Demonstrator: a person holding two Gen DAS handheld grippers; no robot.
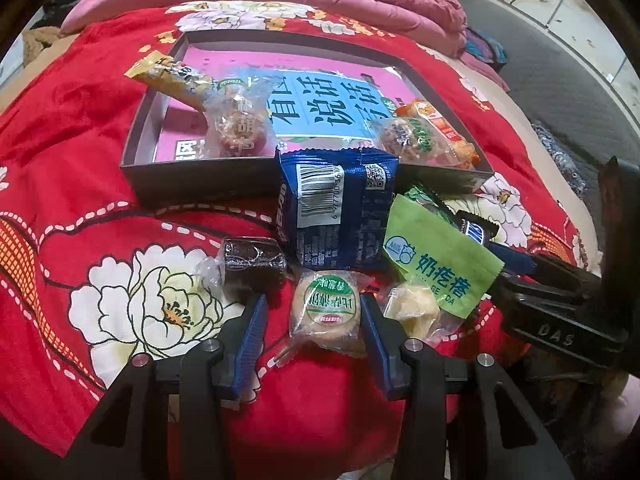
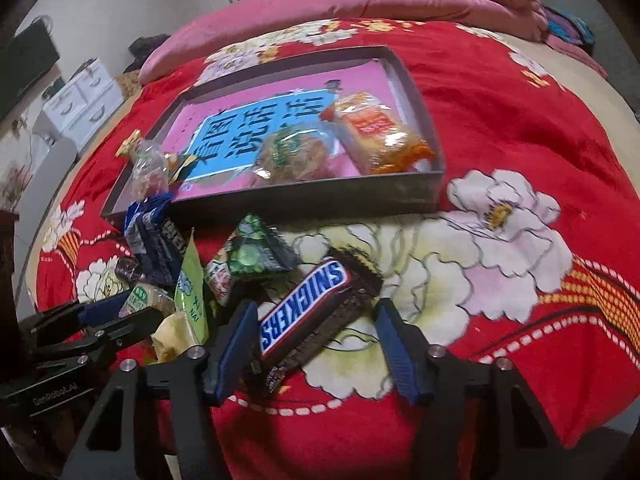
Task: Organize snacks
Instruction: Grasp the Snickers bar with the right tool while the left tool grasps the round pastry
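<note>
Snacks are lying scattered on a red floral blanket (image 1: 80, 160), below a shallow grey box (image 1: 192, 178) that is filling the upper middle of both views. Going left to right in the left wrist view: a dark wrapped cake (image 1: 252, 264) is sitting at lower left, a blue packet (image 1: 336, 216) is standing at centre against the box wall, a round pastry (image 1: 326, 312) is lying below it, and a green sachet (image 1: 440, 260) is leaning at right. The left gripper (image 1: 316, 316) is straddling the pastry, its fingers spread with a gap on the left side, so not yet pinching.

In the right wrist view, the right gripper (image 2: 316, 320) is hovering at bottom centre over a Snickers bar (image 2: 308, 304), which is lying aslant between the fingers. The left finger is lying close against the bar's lower end; the right finger is standing clear of it. A few snacks are already resting inside the box.

Judging from this, the step in hand is picking up loose snacks. Next, each gripper needs to close on its snack, lift it, and carry it up into the box.
</note>
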